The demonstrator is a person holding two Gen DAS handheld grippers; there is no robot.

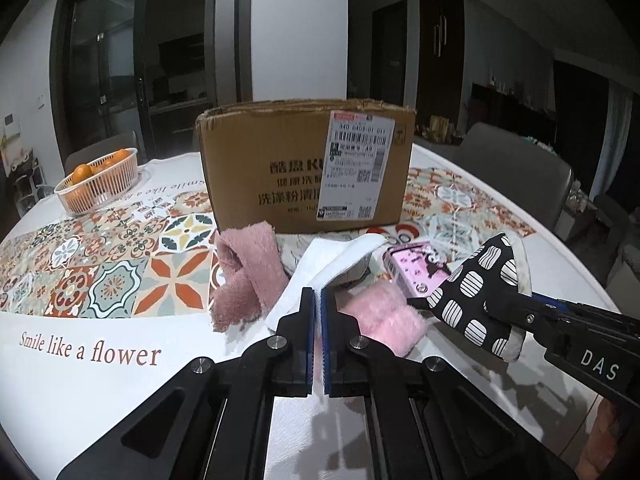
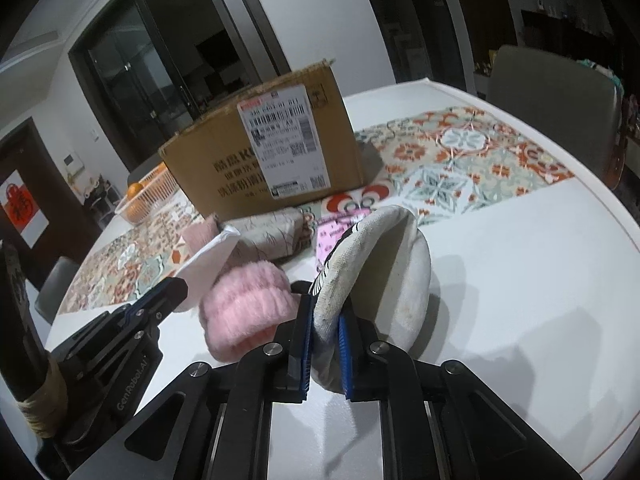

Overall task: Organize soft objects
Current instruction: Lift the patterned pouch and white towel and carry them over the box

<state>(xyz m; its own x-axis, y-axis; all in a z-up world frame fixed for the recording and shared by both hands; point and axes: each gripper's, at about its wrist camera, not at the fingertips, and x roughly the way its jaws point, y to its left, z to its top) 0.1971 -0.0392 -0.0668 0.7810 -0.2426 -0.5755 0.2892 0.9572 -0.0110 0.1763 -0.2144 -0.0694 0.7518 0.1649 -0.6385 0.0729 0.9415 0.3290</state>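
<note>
Soft stuff is piled in a little heap on the desk (image 1: 100,380) right in front of the cardboard box (image 1: 304,160), which looks like the obvious place for it all to end up since its top is open. Left gripper (image 1: 316,304) has its jaws pressed together on the edge of a white cloth (image 1: 320,264), pinching it at the near hem, probably so it can be peeled off the pile without dragging the rest. Right gripper (image 2: 325,320) is clamped on the cuff of an oven mitt (image 2: 384,272), black with white oval prints on the outside and a cream lining, and the mitt seems lifted a bit off the desk with its open end flopping toward the camera. Between the two sits a fluffy pink piece (image 2: 244,304), and to the left of the white cloth a dusty pink fuzzy cloth (image 1: 244,272) is folded over on itself. Behind the cloths there's a beige patterned bundle (image 2: 268,236) and a pink printed case (image 1: 416,272), which looks hard rather than soft. Farther out, an orange-filled basket (image 1: 100,184) sits well apart on the left.
</note>
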